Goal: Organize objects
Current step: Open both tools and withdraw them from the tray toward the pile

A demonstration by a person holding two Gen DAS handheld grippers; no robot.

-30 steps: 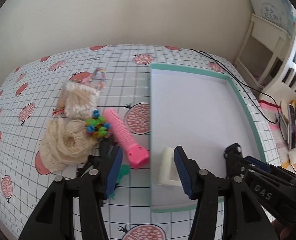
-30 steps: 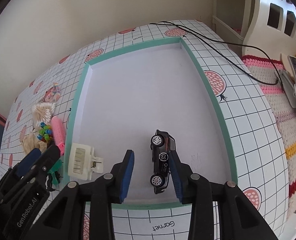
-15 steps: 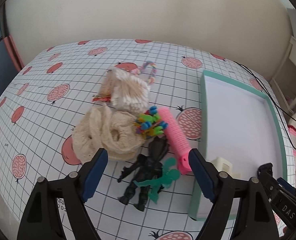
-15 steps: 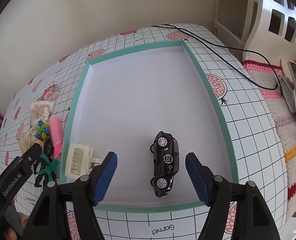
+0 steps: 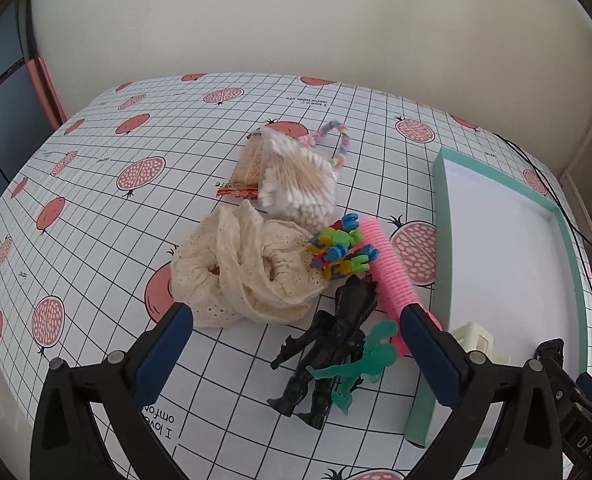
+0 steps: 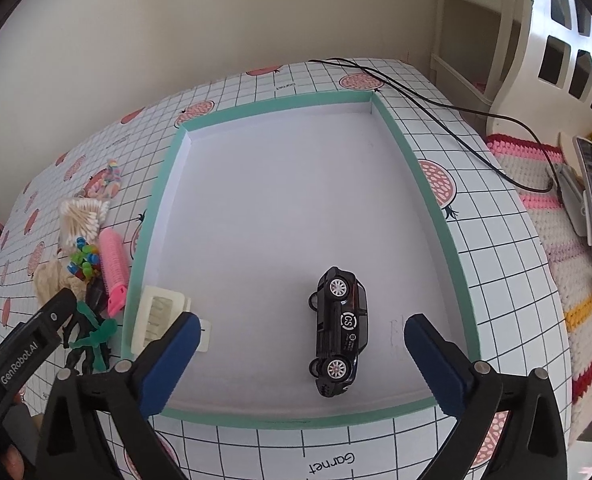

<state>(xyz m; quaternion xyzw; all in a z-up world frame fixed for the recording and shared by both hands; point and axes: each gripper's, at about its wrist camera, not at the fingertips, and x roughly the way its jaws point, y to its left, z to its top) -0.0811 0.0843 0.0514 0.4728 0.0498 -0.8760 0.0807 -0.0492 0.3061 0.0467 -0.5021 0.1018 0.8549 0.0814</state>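
Note:
My left gripper [image 5: 296, 328] hangs open above a pile on the tablecloth. Between its fingers lie a black action figure [image 5: 336, 344] and a green figure [image 5: 364, 364]. Beyond them are a pink hair roller [image 5: 388, 264], colourful plastic letters [image 5: 340, 248], a cream lace cloth [image 5: 243, 272] and a bag of cotton swabs [image 5: 300, 184]. My right gripper [image 6: 302, 332] is open over the teal-rimmed tray [image 6: 392, 120]. A black toy car [image 6: 340, 332] lies on its side between its fingers, untouched. A cream hair clip [image 6: 155, 316] sits in the tray's near left corner.
A snack bar [image 5: 247, 172] and a pastel bead loop [image 5: 336, 136] lie behind the swabs. A black cable [image 6: 436, 108] crosses the table's far right corner. White furniture [image 6: 556, 60] and a crocheted mat [image 6: 556, 240] with a phone stand right of the table.
My right gripper opened wide, let go of the toy car and drew back. My left gripper swung left from the tray to the pile and opened wider.

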